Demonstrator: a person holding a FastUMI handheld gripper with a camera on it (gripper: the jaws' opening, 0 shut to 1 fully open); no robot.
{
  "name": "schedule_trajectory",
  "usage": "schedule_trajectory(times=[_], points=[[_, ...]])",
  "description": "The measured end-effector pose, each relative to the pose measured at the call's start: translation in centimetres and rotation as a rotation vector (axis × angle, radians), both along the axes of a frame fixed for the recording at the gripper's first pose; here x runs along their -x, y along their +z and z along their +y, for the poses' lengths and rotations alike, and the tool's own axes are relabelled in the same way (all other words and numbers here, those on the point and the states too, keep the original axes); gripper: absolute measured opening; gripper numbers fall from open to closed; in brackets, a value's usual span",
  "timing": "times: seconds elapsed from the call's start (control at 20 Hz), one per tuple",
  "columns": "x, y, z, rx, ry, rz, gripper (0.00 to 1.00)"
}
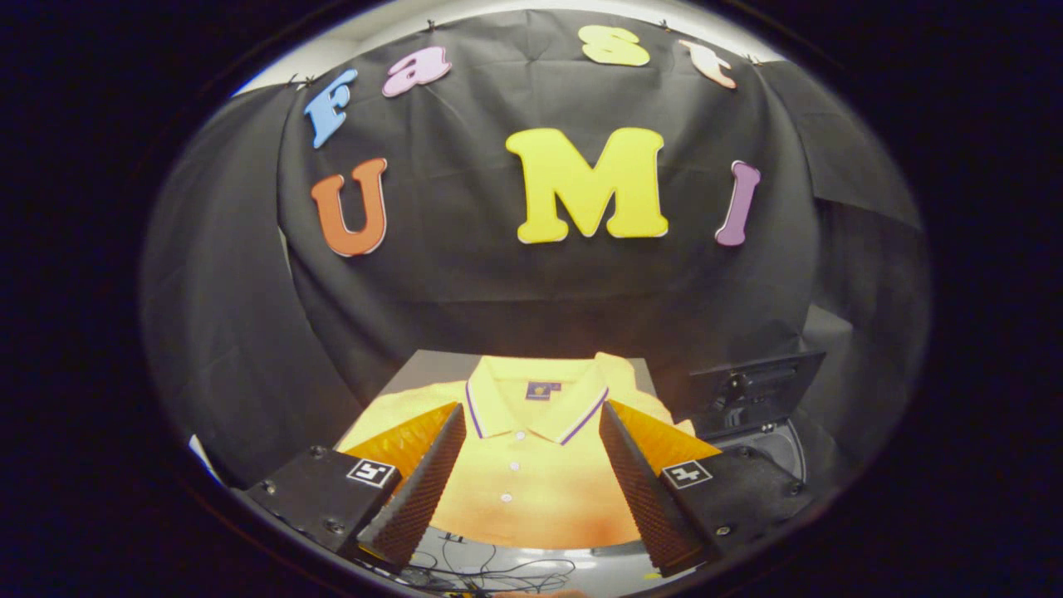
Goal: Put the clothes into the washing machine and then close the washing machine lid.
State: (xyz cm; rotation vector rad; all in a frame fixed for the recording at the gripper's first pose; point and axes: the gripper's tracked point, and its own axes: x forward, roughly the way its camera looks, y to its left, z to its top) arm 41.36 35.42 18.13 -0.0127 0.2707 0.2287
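Clear air between wide-spread tool [531,465] and shirt [523,490]

The spread fingers of the gripper [531,423] cover both shoulders and sleeves of the yellow polo shirt [523,482] lying just ahead of and between them, and its near hem is lost behind their bases. The grey surface [432,365] under the shirt shows only as a strip beyond the collar. The dark washing machine [760,415], beyond the right finger, is partly hidden by that finger and sunk in shadow, so its opening and lid cannot be made out.
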Motion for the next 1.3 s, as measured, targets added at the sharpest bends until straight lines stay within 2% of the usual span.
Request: schedule_trajectory(times=[0.5,0.85,1.05,1.3], points=[[-5.1,-8.1,1.4,0.103,-0.081,0.209,1.0],[-5.2,-8.3,1.6,0.079,-0.106,0.232,1.0],[-5.2,-8.4,1.7,0.087,-0.072,0.219,1.0],[-5.1,-8.4,1.8,0.125,-0.053,0.301,0.97]])
